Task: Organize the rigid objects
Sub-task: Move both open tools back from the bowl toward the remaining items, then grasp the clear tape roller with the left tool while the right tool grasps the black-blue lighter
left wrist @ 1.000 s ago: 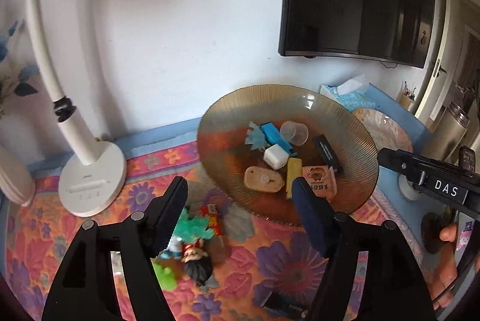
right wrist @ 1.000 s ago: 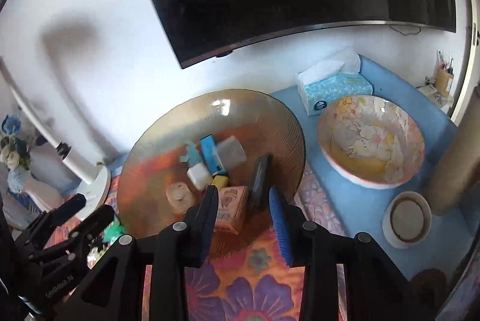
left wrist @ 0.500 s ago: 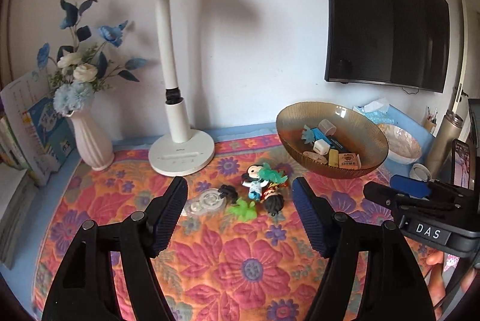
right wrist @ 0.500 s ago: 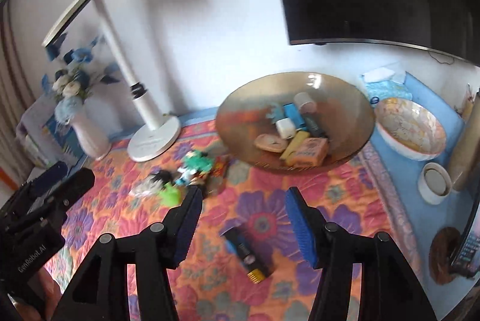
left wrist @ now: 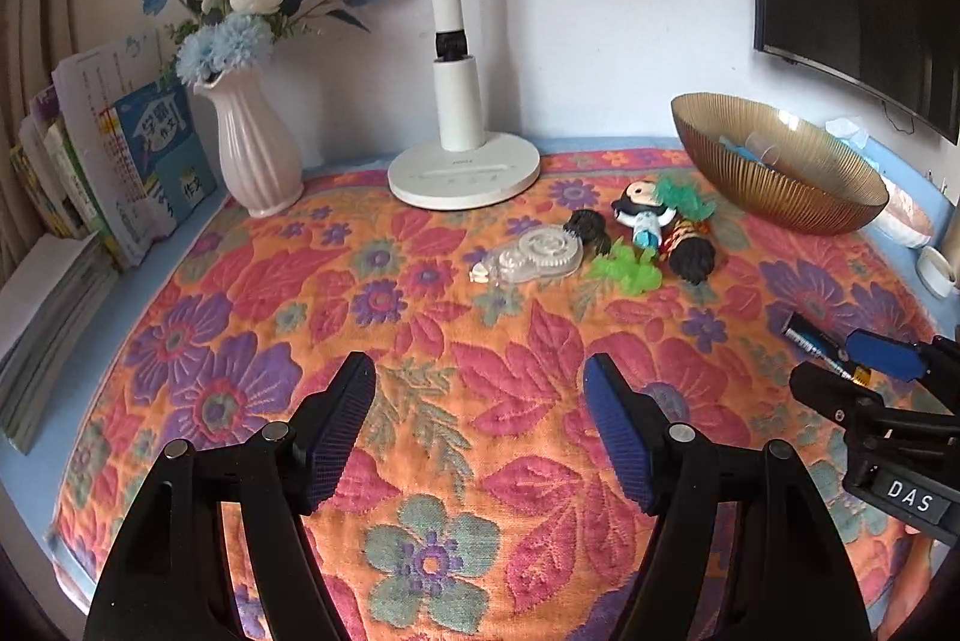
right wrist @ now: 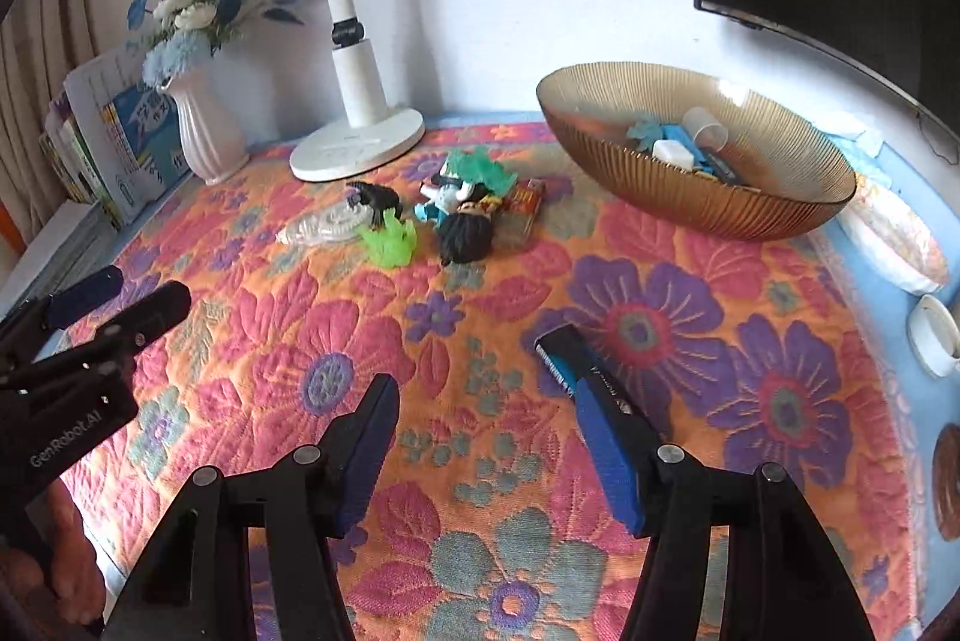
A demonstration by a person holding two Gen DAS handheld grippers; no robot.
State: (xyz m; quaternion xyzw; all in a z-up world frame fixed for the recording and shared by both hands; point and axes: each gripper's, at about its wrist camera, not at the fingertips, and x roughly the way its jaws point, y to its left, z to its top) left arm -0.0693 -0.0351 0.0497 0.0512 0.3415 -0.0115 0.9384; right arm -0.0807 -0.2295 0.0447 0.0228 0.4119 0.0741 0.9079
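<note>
We see our right gripper point(right wrist: 486, 437) with jaws just opened and empty over the floral cloth point(right wrist: 336, 341), dark battery pack point(right wrist: 576, 365) lying beside its right finger, our left gripper point(left wrist: 480, 419) half open and empty, toy cluster point(left wrist: 654, 227) beyond, amber bowl point(right wrist: 744, 209) holding sorted items farther right.

The cloth point(left wrist: 252, 293) over the surface is thick and quilted, its flowers raised and matt. The bowl point(right wrist: 708, 197) is amber glass, ribbed and glossy. The vase point(left wrist: 255, 149) looks like fluted glazed ceramic; the lamp point(left wrist: 462, 170) is smooth white plastic. The tape dispenser point(left wrist: 531, 257) is clear plastic.
</note>
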